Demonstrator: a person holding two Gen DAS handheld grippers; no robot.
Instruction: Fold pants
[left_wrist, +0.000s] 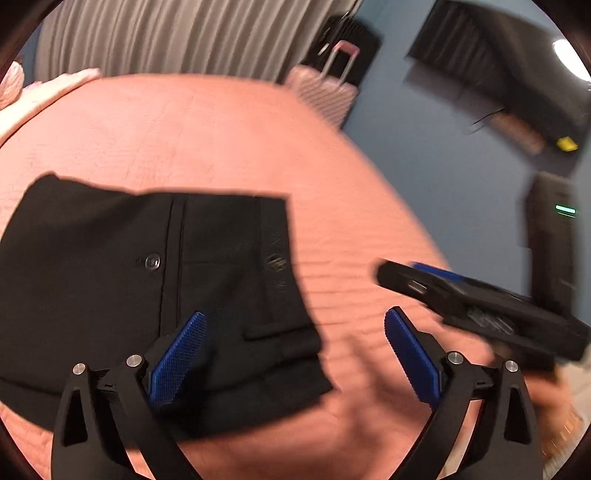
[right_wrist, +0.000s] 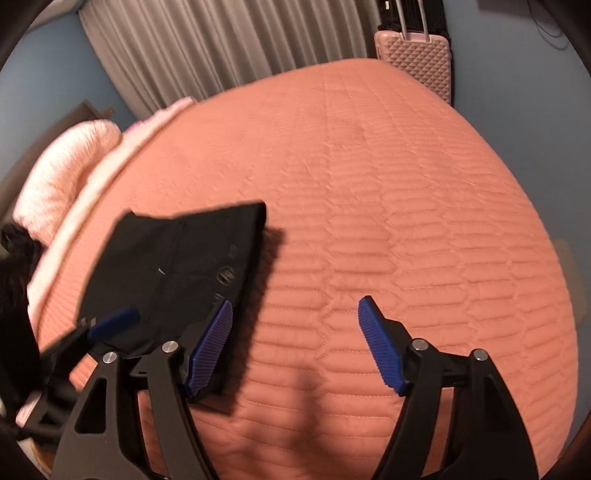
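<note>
Blue-padded left gripper (left_wrist: 293, 354) hangs with jaws spread wide, nothing between them, above the near edge of folded black pants (left_wrist: 147, 288) on a salmon quilted bed (left_wrist: 192, 129). Right gripper (right_wrist: 295, 345), jaws apart and empty, hovers just right of the pants; pink suitcase (right_wrist: 415, 59) stands beyond.

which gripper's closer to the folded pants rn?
Left. The left gripper hangs open over the pants' near edge; the right gripper, also open, sits beside them over bare bedspread.

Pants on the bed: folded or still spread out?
Folded. The black pants lie as a compact layered rectangle on the orange bedspread, stacked edges showing, no legs extended.
</note>
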